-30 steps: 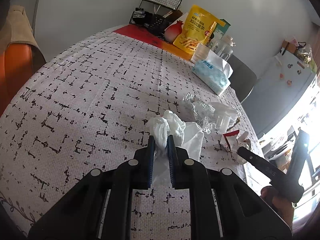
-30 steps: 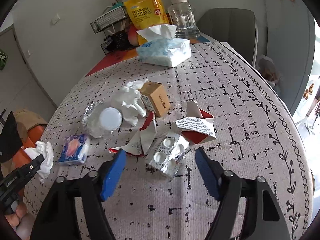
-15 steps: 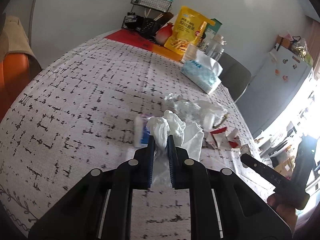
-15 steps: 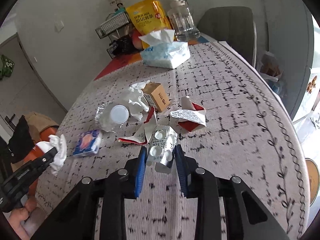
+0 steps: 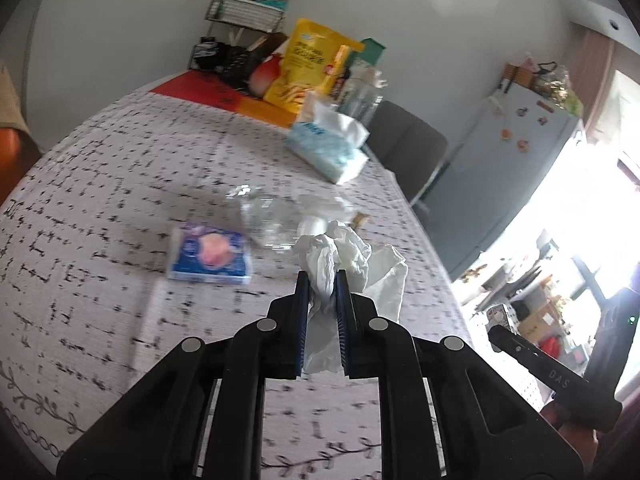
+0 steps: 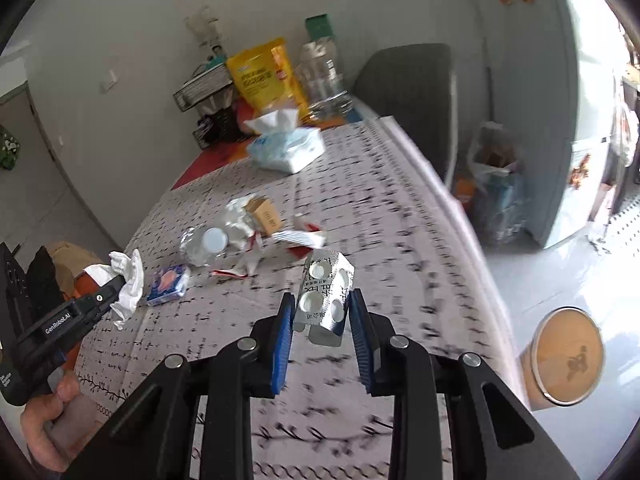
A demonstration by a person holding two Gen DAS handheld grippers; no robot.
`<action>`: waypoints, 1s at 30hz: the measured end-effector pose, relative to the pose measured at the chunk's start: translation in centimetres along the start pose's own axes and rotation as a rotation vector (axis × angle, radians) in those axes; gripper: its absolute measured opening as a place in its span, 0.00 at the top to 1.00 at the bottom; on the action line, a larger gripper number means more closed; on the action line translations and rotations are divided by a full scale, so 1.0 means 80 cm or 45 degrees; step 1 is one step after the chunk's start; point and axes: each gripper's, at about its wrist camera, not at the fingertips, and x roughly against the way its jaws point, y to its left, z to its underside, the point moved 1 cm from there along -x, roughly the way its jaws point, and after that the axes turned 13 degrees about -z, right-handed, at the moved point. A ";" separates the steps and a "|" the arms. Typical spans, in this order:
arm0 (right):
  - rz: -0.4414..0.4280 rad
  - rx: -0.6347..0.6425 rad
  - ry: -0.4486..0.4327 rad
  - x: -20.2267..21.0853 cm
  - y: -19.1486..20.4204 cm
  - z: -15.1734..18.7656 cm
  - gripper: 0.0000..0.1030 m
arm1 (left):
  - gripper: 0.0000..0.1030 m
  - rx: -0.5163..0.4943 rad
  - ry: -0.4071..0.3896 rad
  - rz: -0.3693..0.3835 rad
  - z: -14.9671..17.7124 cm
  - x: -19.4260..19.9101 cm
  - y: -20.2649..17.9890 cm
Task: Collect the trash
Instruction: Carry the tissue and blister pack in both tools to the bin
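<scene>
My left gripper [image 5: 321,280] is shut on a crumpled white tissue [image 5: 340,256] and holds it above the table; it also shows in the right wrist view [image 6: 126,280]. My right gripper [image 6: 322,304] is shut on a silver blister pack [image 6: 325,296], lifted off the table. On the table lie a blue tissue packet [image 5: 210,255], a crushed clear bottle with a white cap [image 6: 208,242], a small brown box [image 6: 266,216] and torn red-and-white wrappers [image 6: 304,238].
A round bin with a tan lid [image 6: 566,360] stands on the floor to the right of the table. A tissue box [image 6: 286,148], a yellow snack bag [image 6: 264,74] and jars stand at the table's far end. A grey chair [image 6: 412,92] is behind.
My right gripper closed on the blister pack and lifted it off the table, swinging right. My left gripper rose and drew back with the tissue, uncovering the blue packet.
</scene>
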 end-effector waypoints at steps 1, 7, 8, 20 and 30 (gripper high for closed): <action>0.014 -0.004 -0.012 0.010 -0.004 -0.001 0.73 | 0.87 -0.008 -0.005 0.011 0.001 0.004 -0.005; 0.053 -0.020 -0.070 0.049 -0.020 -0.002 0.73 | 0.87 -0.045 -0.019 0.045 0.004 0.016 -0.028; 0.053 -0.022 -0.075 0.052 -0.022 -0.001 0.73 | 0.87 -0.050 -0.021 0.046 0.004 0.017 -0.032; 0.056 -0.091 -0.137 0.087 -0.084 0.009 0.73 | 0.87 -0.136 -0.021 0.059 0.015 0.008 -0.098; 0.125 -0.238 -0.210 0.133 -0.179 0.031 0.73 | 0.87 -0.293 0.030 0.156 0.039 -0.020 -0.218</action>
